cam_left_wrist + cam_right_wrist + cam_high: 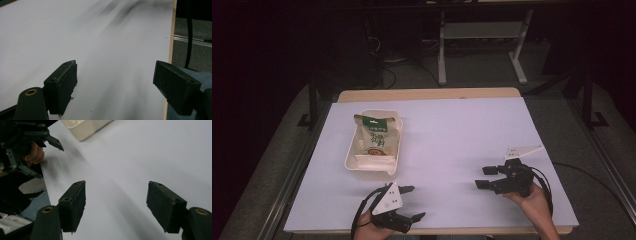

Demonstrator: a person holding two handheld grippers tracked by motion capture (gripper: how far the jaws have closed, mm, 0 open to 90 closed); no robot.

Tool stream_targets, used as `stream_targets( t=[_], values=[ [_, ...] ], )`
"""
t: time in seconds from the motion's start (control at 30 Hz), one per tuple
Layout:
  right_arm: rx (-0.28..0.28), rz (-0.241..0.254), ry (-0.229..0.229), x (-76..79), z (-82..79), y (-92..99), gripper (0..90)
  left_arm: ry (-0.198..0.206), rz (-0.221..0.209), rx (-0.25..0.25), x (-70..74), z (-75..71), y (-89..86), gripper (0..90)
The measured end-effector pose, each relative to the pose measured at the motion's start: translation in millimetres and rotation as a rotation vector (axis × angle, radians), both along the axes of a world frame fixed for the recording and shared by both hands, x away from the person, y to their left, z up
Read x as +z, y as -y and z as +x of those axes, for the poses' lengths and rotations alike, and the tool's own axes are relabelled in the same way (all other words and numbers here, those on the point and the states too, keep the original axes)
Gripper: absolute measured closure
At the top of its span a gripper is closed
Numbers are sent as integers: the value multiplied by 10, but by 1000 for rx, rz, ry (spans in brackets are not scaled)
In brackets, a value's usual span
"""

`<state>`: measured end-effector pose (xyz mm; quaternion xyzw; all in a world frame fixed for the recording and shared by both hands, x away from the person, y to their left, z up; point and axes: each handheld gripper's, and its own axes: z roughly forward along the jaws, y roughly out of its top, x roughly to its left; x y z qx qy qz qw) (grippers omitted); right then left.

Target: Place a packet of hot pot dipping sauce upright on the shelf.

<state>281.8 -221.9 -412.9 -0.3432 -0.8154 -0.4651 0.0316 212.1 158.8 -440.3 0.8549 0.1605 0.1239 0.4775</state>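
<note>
White sheet (pixel 452 135) covers the table, and the cream tray (pixel 354 165) sits on its left half with a green-topped snack bag (pixel 376 135) lying inside it. Left gripper (pixel 412 202) hovers just below the tray's near edge, jaws spread wide with nothing between them. Right gripper (pixel 482 177) is well off to the tray's right, pointing back toward it, its 2 jaws also wide apart and holding nothing.

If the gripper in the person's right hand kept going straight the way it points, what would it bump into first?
Probably the left gripper. The right gripper points leftward along the near side of the white table, jaws open and empty. The cream tray lies off its line; depth is uncertain.
</note>
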Motion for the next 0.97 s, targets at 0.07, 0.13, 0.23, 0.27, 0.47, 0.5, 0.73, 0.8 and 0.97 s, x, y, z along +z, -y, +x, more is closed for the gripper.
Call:
stream_targets(
  t=[0.07, 0.13, 0.23, 0.27, 0.47, 0.5, 0.73, 0.8, 0.97],
  values=[
    [0, -2, -1, -11, -32, 20, 308, 3, 1, 0, 1, -1, 1, 188],
    [-5, -6, 6, -23, -64, 35, 307, 2, 0, 0, 1, -3, 1, 188],
    [-6, -9, 7, -43, -109, 57, 304, 2, 0, 0, 0, -5, 4, 188],
    [-7, -13, 5, -47, -120, 63, 304, 2, 0, 0, 0, -5, 5, 188],
    [-19, -24, -1, -116, -216, 121, 302, 3, -2, -1, 3, -6, 2, 188],
    [-19, -24, -1, -116, -216, 121, 302, 4, -2, -2, 4, -6, 2, 188],
    [-43, -34, 24, -177, -366, 173, 302, 3, -3, -6, 11, -10, 3, 188],
    [-51, -35, 31, -216, -437, 184, 300, 5, -2, -11, 17, -15, 6, 188],
    [-39, -43, 39, -241, -486, 149, 300, 9, -5, -15, 25, -20, 7, 188]
  ],
)
